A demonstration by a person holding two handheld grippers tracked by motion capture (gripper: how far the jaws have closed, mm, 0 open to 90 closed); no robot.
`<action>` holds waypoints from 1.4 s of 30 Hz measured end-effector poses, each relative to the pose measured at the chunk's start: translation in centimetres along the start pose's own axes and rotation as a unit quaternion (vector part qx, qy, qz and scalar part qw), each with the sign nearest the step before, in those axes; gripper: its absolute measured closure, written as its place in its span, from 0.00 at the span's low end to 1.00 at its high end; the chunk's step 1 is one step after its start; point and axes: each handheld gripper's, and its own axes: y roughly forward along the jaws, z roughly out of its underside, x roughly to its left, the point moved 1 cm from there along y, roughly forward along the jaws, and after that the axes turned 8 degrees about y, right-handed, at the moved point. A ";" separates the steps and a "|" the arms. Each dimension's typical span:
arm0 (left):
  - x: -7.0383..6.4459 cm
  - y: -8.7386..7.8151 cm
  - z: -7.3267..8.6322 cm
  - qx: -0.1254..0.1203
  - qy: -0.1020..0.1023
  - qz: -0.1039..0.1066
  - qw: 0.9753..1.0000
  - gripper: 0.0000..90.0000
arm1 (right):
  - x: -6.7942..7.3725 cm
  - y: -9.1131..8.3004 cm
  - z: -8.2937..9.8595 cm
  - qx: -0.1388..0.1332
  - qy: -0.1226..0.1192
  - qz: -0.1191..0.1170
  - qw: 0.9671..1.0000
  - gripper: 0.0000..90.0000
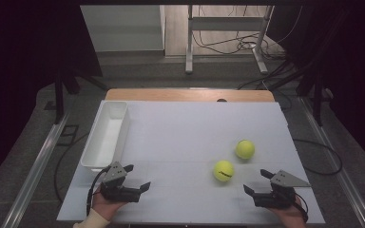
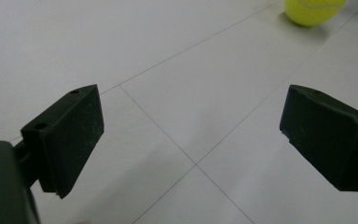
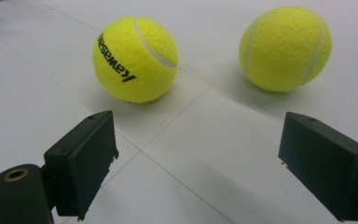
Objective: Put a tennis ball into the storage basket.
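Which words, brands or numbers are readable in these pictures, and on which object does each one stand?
"kawasaki", black print seen upside down in the right gripper view, on the nearer tennis ball; the first letter is partly turned away.
The other tennis ball shows no print.
The white bin and both grippers bear no readable text.

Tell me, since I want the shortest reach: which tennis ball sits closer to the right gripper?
The nearer tennis ball, the one with black lettering, lies closest to the right gripper; the farther ball shows no lettering.
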 end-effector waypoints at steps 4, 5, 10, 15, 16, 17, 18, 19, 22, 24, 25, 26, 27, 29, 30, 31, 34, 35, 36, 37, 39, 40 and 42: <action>0.0 0.1 0.0 -0.002 0.002 0.002 1.000 0.08 | 0.0 0.0 0.0 0.003 0.000 -0.003 1.000 0.14; 0.0 0.1 0.0 -0.001 0.001 0.004 1.000 0.08 | 0.0 0.0 0.1 0.003 -0.001 -0.004 1.000 0.14; -0.1 0.2 0.0 0.000 0.002 0.005 1.000 0.08 | 0.0 0.0 0.1 0.003 -0.001 -0.005 1.000 0.14; -0.1 0.1 -0.1 0.000 0.001 0.005 1.000 0.08 | -0.1 0.0 0.1 0.002 0.000 -0.008 1.000 0.15; 0.0 0.0 -0.1 -0.001 0.001 0.005 1.000 0.08 | -0.1 0.0 0.1 0.002 -0.001 -0.008 1.000 0.15; 0.0 0.0 -0.1 -0.001 0.001 0.005 1.000 0.08 | -0.1 0.0 0.1 0.002 -0.001 -0.008 1.000 0.16; 0.0 0.0 -0.1 -0.001 -0.001 0.006 1.000 0.08 | 0.0 0.0 0.1 0.001 -0.002 -0.008 1.000 0.15; 0.0 0.0 -0.1 0.000 -0.002 0.007 1.000 0.08 | 0.0 0.0 0.1 0.002 -0.002 -0.009 1.000 0.16; -0.1 0.1 -0.1 0.001 -0.003 0.010 1.000 0.08 | -0.1 -0.1 0.1 0.001 0.001 -0.008 1.000 0.16; -0.1 0.1 -0.2 0.004 -0.002 0.015 1.000 0.08 | -0.1 -0.1 0.0 0.001 0.001 -0.007 1.000 0.16; -0.2 0.2 -0.2 0.006 0.000 0.017 1.000 0.08 | -0.1 -0.1 0.0 0.000 0.001 -0.007 1.000 0.16; -0.3 0.2 -0.3 0.007 0.000 0.018 1.000 0.08 | -0.1 -0.1 0.0 0.000 0.001 -0.008 1.000 0.16; -0.3 0.2 -0.3 0.007 0.000 0.018 1.000 0.08 | -0.1 -0.1 0.0 0.000 0.001 -0.008 1.000 0.16; -0.3 0.1 -0.4 0.004 0.001 0.019 1.000 0.08 | -0.1 -0.1 0.0 0.000 0.001 -0.007 1.000 0.16; -0.4 0.1 -0.5 0.003 0.001 0.020 1.000 0.08 | -0.1 -0.1 0.1 0.000 0.001 -0.008 1.000 0.16; -0.4 0.1 -0.5 0.003 0.001 0.021 1.000 0.08 | -0.2 -0.1 0.1 0.000 0.002 -0.008 1.000 0.16; -0.3 0.0 -0.7 0.000 0.001 0.021 1.000 0.08 | -0.2 -0.2 0.1 0.000 0.002 -0.007 1.000 0.16; -0.3 0.1 -0.8 -0.002 0.000 0.022 1.000 0.08 | -0.2 -0.2 0.1 0.000 0.003 -0.007 1.000 0.16; -0.3 0.1 -0.8 -0.003 -0.002 0.025 1.000 0.08 | -0.2 -0.2 0.1 -0.001 0.003 -0.008 1.000 0.16; -0.3 0.1 -0.9 -0.005 -0.004 0.028 1.000 0.08 | -0.2 -0.2 0.0 -0.001 0.002 -0.008 1.000 0.16; -0.4 0.1 -1.1 -0.008 -0.005 0.029 1.000 0.08 | -0.2 -0.2 0.0 -0.002 0.002 -0.008 1.000 0.16; -0.5 0.2 -1.2 -0.008 -0.004 0.029 1.000 0.08 | -0.2 -0.2 0.0 -0.002 0.002 -0.008 1.000 0.16; -0.6 0.3 -1.4 -0.008 -0.001 0.030 1.000 0.08 | -0.2 -0.2 0.0 -0.002 0.002 -0.008 1.000 0.16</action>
